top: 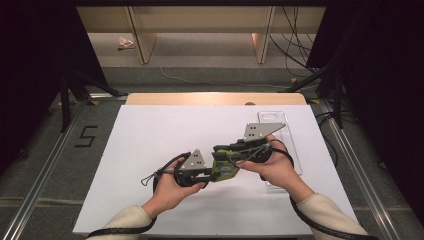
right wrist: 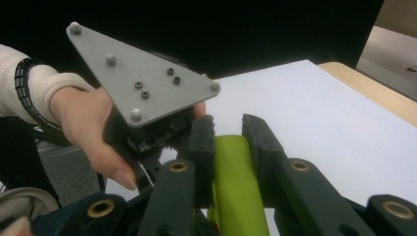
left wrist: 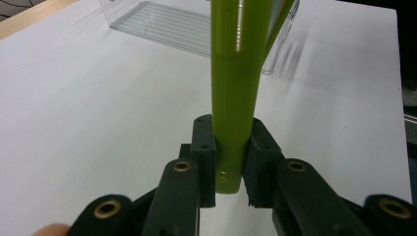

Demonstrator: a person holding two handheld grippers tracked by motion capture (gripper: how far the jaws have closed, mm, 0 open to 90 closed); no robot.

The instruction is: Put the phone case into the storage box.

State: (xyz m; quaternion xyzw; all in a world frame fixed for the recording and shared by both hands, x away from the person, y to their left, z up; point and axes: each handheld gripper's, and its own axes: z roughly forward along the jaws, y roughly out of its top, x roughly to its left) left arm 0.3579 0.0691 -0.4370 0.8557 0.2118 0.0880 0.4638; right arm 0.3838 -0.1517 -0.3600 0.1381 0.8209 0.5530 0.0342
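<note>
A lime-green plastic piece [top: 225, 171] with a printed face hangs above the white sheet between both grippers. My left gripper [top: 206, 176] comes in from the left, and in the left gripper view it [left wrist: 230, 162] is shut on the lower end of the green piece [left wrist: 233, 98], which rises straight up. My right gripper [top: 221, 154] reaches in from the right. In the right gripper view its pads [right wrist: 202, 147] close on the green piece [right wrist: 235, 187]. The left hand and the left gripper's grey plate [right wrist: 142, 83] sit just beyond.
A clear plastic tray [top: 291, 145] lies on the right side of the white sheet [top: 160, 135], behind my right hand; the clear plastic tray [left wrist: 162, 24] is ribbed inside. The wooden table edge [top: 215, 98] runs along the far side. Dark stands flank the table.
</note>
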